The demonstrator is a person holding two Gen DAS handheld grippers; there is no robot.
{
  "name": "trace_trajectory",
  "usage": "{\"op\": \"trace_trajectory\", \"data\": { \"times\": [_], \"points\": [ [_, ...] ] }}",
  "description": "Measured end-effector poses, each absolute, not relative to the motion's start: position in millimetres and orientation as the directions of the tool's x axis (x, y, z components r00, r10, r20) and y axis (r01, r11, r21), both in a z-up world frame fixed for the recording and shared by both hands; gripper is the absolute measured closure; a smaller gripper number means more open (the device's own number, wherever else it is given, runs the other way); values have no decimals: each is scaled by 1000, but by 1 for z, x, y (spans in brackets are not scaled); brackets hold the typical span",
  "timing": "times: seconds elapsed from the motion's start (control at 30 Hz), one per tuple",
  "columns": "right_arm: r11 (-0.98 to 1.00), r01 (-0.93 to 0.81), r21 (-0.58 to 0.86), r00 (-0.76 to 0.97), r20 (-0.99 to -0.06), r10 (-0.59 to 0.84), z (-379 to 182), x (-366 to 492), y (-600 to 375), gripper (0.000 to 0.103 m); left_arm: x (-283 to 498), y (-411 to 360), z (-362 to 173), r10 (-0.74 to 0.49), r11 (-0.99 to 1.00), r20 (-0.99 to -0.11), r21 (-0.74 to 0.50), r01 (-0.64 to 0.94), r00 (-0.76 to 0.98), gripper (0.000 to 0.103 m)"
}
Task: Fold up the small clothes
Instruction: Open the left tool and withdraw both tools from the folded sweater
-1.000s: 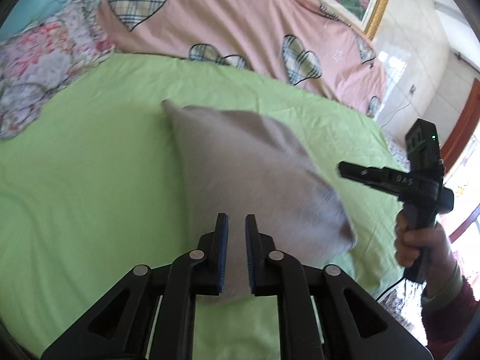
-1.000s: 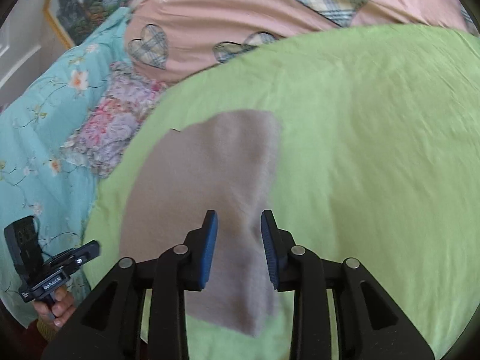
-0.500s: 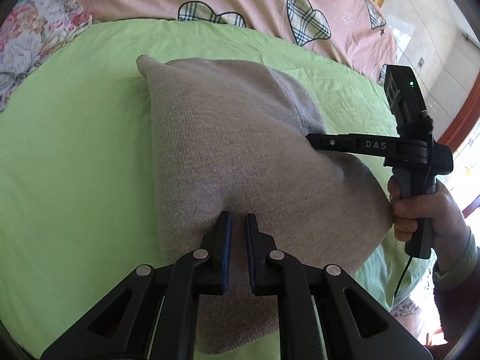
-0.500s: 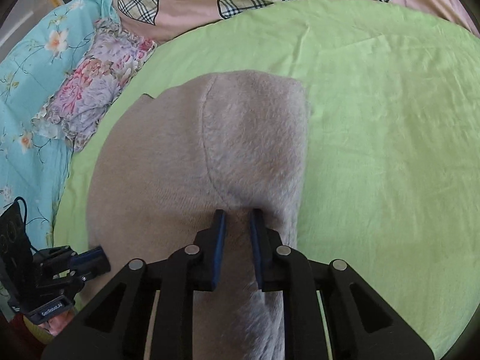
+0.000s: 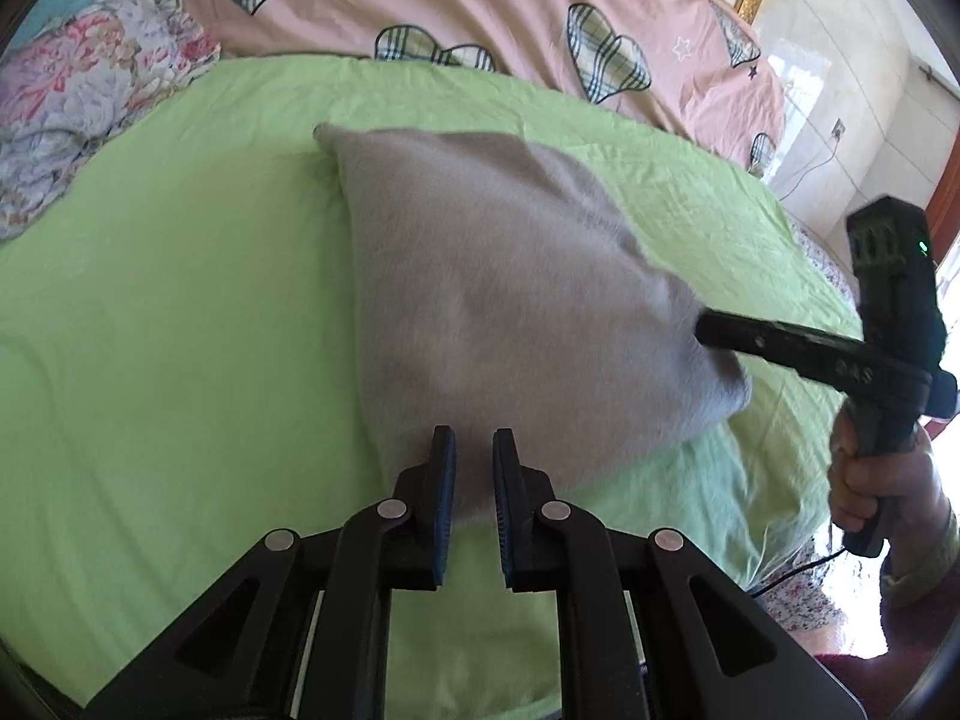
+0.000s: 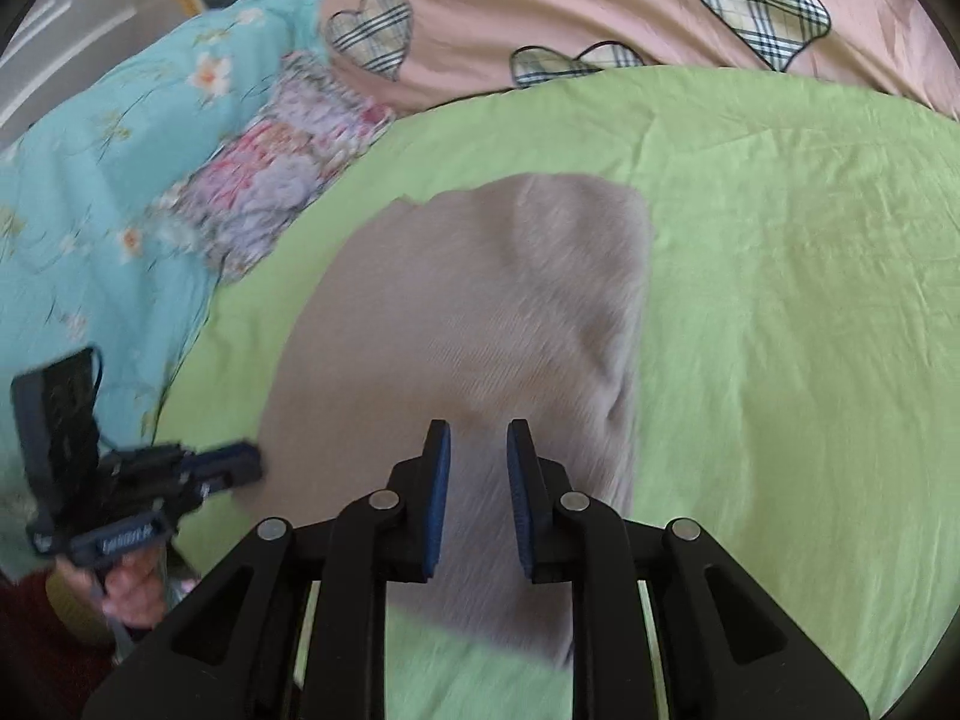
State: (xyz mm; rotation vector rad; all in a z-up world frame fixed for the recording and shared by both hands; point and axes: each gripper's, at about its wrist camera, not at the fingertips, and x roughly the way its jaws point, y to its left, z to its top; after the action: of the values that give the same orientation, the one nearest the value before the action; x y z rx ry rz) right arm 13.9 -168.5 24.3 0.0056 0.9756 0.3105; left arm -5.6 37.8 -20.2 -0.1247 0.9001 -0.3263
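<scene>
A grey knitted garment [image 5: 510, 300] lies on the green sheet [image 5: 180, 330], its near edge raised and blurred. My left gripper [image 5: 474, 468] is shut on the near left edge, with cloth between its blue pads. In the right wrist view the same garment [image 6: 480, 330] runs between the pads of my right gripper [image 6: 478, 462]. Its jaws are starting to open, but the pads still pinch the cloth. From the left wrist the right gripper [image 5: 705, 327] shows at the garment's right corner, held by a hand [image 5: 870, 492]. The left gripper [image 6: 246, 468] shows at the left edge.
A pink quilt [image 5: 480, 0] with checked hearts lies along the far side of the bed. A floral pillow [image 5: 78, 90] and a teal flowered cover [image 6: 90, 150] sit at the far left. The green sheet [image 6: 780, 300] stretches wide to the right of the garment.
The right gripper, open and apart from the garment a second ago, has closed on its near right edge. The garment bulged close to both cameras half a second ago and now sits lower and farther off.
</scene>
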Motion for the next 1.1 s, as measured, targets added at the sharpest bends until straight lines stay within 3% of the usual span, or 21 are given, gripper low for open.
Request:
{"op": "trace_trajectory", "data": {
  "times": [0.13, 0.23, 0.4, 0.7, 0.83, 0.97, 1.0, 1.03, 1.1],
  "points": [
    [984, -177, 7, 472, -877, 91, -11, 1, -183, 84, -5, 41, -40, -315, 949, -773, -242, 202, 550, 91],
    [986, -147, 74, 490, -861, 138, -16, 1, -197, 86, -4, 35, -44, -288, 957, -775, -217, 191, 562, 91],
    [989, -143, 23, 512, -854, 94, -16, 1, -191, 86, -10, 27, -46, -239, 970, -774, -168, 173, 586, 91],
    [993, -109, 41, 513, -853, 91, -8, -13, -198, 86, -14, 38, -42, -260, 965, -780, -210, 154, 569, 90],
    [997, -81, 19, 514, -856, 58, -3, -24, -198, 82, -24, 37, -39, -260, 965, -800, -207, 158, 541, 77],
    [996, -66, 59, 525, -847, 85, 8, -41, -202, 82, -36, 40, -37, -223, 975, -816, -174, 140, 533, 76],
    [996, -69, 64, 531, -842, 91, 11, -46, -200, 82, -38, 41, -35, -215, 976, -815, -168, 136, 538, 72],
    [995, -75, 69, 536, -839, 98, 14, -51, -199, 81, -40, 42, -32, -200, 980, -815, -156, 126, 544, 62],
    [992, -89, 87, 541, -832, 121, 17, -58, -194, 74, -44, 43, -26, -158, 987, -813, -119, 106, 560, 49]
  ]
}}
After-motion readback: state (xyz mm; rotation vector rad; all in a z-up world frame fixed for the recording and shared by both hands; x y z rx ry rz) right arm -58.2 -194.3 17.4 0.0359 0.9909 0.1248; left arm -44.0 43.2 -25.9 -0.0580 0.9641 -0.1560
